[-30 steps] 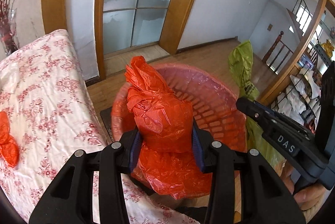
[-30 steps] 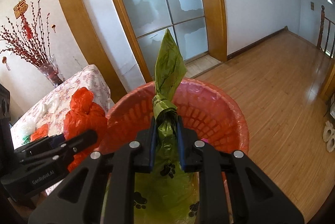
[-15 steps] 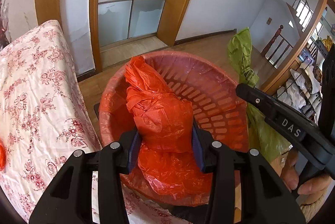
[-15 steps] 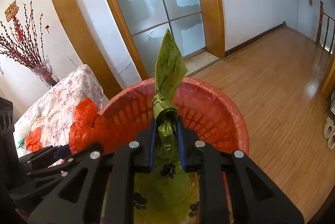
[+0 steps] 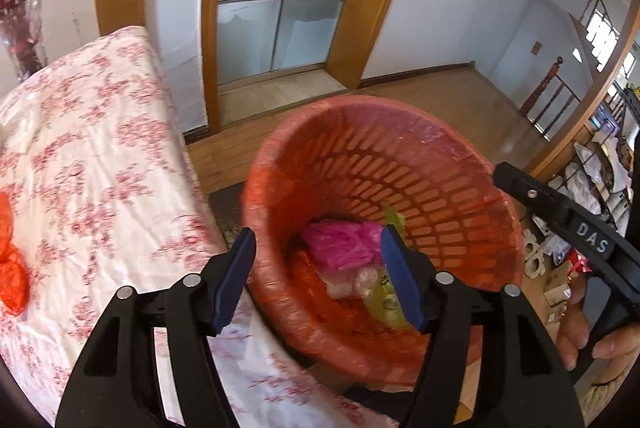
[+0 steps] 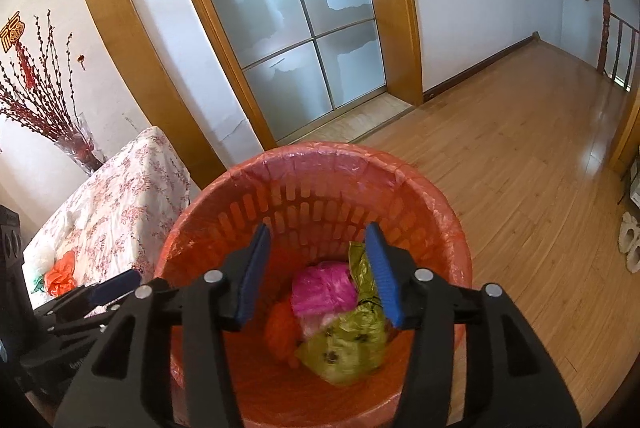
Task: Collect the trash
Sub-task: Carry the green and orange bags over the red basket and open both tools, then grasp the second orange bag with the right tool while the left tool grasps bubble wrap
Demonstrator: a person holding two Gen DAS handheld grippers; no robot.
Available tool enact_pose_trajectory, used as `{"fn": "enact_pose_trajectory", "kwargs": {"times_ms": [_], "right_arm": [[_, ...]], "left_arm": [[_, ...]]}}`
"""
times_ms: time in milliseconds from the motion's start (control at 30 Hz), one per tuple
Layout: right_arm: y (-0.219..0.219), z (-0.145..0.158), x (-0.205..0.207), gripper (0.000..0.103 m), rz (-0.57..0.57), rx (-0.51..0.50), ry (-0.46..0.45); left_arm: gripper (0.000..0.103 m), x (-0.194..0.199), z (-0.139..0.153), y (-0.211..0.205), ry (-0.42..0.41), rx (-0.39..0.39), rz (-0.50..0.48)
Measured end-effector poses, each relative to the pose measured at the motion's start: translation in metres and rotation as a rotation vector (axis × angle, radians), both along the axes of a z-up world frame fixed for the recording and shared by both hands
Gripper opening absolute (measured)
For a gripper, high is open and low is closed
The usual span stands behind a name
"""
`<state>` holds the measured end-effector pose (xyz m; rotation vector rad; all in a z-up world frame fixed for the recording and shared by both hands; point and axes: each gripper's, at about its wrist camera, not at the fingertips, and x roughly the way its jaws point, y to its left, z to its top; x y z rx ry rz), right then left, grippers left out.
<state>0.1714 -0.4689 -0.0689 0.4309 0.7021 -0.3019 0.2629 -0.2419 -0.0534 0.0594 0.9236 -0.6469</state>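
Bags gone from both grippers since a moment ago, now down in the red basket (image 6: 420, 188): green bag (image 6: 344, 344), orange bag (image 6: 280, 332), pink bag (image 6: 322, 290) together at the bottom. Left gripper (image 5: 318, 276) and right gripper (image 6: 316, 270) over the basket, jaws opening, nothing between them. More trash left to fetch: orange bag on the table (image 5: 12, 268), on the flowered cloth (image 5: 100, 156). Wooden floor (image 6: 520, 156), glass door (image 6: 296, 20) behind

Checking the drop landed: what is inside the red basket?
In the basket: a pink bag, a green paw-print bag and an orange bag. Whatever lies beneath them is covered.
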Motion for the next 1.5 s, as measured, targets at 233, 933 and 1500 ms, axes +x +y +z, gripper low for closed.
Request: {"fn": "enact_pose_trajectory", "kwargs": {"times_ms": [233,933,1500], "right_arm": [[0.012,0.005,-0.001,0.056,0.013,-0.028,0.006],[0.154,0.04,0.036,0.065,0.273,-0.15,-0.003],[0.347,0.03,0.105,0.059,0.65,-0.142,0.006]], "left_arm": [[0.072,-0.003,0.003,0.033,-0.037,0.031,0.054],[0.078,-0.017,0.018,0.205,-0.094,0.048,0.331],[0.082,-0.019,0.014,0.393,-0.098,0.015,0.698]]}}
